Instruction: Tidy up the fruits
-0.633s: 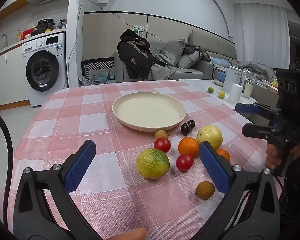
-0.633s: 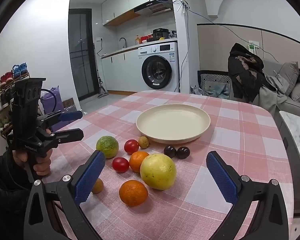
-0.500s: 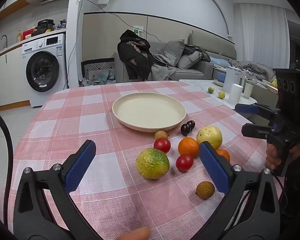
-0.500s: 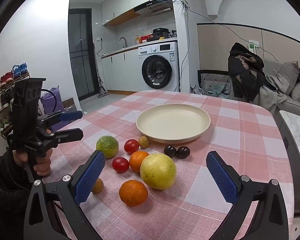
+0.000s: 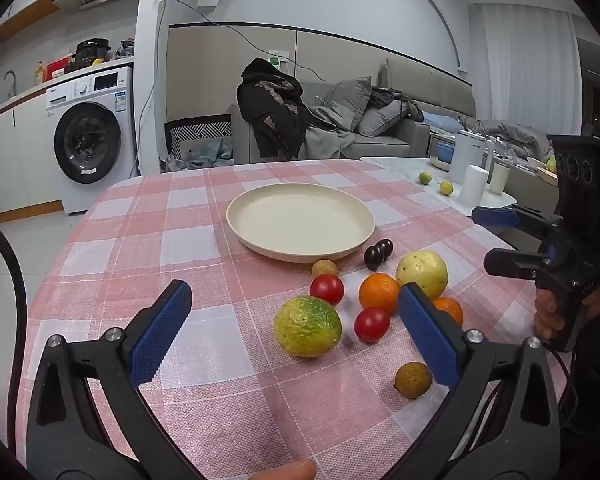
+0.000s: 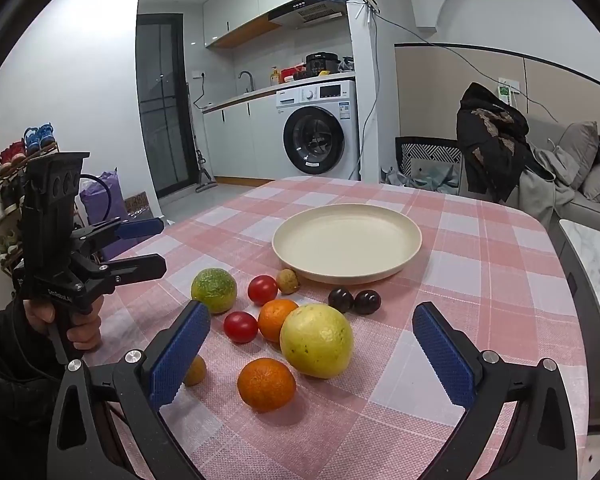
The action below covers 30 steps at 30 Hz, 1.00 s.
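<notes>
The fruits are being kept in a loose cluster on the pink checked tablecloth (image 5: 148,240), just in front of the cream plate (image 5: 300,220), which is lying bare. Nearest the plate, 2 dark plums (image 6: 354,300) are seen touching each other, with a small tan fruit (image 6: 288,281) just beside the rim. Behind these, 2 red tomatoes (image 5: 327,289), 2 oranges (image 6: 266,382) and a large yellow fruit (image 6: 317,340) are grouped closely, a green-yellow citrus (image 5: 307,332) is sitting on the left-gripper side, and a second small tan fruit (image 5: 413,380) is lying apart at the near edge.

No fruit is being held, so the opening step is judged to be in hand: a first fruit is being chosen. The left gripper (image 5: 294,334) is being held wide open and empty, with the green-yellow citrus between its blue pads (image 5: 160,336). The right gripper (image 6: 312,364) is likewise being held wide open and empty, framing the large yellow fruit. For the next move, one gripper would need to be lowered around its fruit, closed gently, then carried to the plate.

Nearly all the fruits are round, so no real long axis is being shown; the green-yellow citrus is looking slightly wider than tall, lying across the left view.
</notes>
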Motion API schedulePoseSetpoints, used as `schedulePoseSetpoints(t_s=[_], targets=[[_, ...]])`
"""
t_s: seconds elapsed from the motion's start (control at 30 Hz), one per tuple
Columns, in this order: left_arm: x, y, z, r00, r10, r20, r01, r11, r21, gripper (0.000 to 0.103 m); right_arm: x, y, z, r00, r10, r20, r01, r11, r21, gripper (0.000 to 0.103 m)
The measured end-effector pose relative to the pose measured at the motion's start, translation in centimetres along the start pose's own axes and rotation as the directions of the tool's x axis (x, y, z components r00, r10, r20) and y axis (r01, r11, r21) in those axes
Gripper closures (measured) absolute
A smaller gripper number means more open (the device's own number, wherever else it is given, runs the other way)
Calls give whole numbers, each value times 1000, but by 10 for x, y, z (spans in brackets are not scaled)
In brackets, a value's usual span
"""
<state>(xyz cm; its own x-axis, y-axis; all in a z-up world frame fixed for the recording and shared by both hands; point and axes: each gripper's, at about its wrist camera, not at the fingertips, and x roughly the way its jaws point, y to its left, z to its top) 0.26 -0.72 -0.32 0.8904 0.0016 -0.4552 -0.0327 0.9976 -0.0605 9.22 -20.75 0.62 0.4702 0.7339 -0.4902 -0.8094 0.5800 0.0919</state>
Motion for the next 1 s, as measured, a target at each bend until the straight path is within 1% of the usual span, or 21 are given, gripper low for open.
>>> schedulePoseSetpoints(t_s=[1.0], targets=[[0,2,1,1000,0,-3,0,1000,0,0,2,4,0,1000,0,-8,0,1000,-3,0]])
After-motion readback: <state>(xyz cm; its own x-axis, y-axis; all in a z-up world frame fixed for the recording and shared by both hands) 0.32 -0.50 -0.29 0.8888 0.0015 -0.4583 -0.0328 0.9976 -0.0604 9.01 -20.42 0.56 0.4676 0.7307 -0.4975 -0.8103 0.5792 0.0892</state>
